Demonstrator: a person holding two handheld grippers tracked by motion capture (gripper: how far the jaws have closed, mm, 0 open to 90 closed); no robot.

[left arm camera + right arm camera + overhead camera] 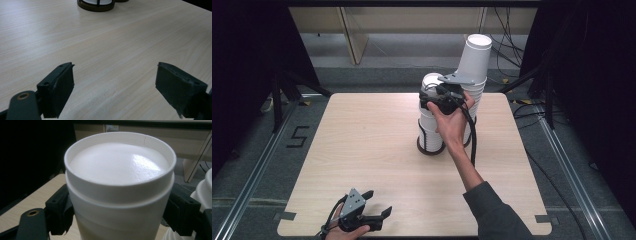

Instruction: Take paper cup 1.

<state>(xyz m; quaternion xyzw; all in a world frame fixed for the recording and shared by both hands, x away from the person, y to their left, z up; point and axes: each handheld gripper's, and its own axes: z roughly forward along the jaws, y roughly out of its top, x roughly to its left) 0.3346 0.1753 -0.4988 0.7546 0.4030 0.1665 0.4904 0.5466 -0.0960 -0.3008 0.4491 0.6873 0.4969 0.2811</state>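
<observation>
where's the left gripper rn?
In the high view, the left gripper is open at the table's near left edge, well short of the cup stacks by the right gripper.

Dim, dark surroundings, soft overhead light on pale table (pixel 362 145), glare patch on cup bottom (pixel 142 161), near tongs blurred

Bare table (pixel 362 145) left and front; two cup stacks (pixel 432 120) and the right gripper (pixel 439 97) block centre-rear.
</observation>
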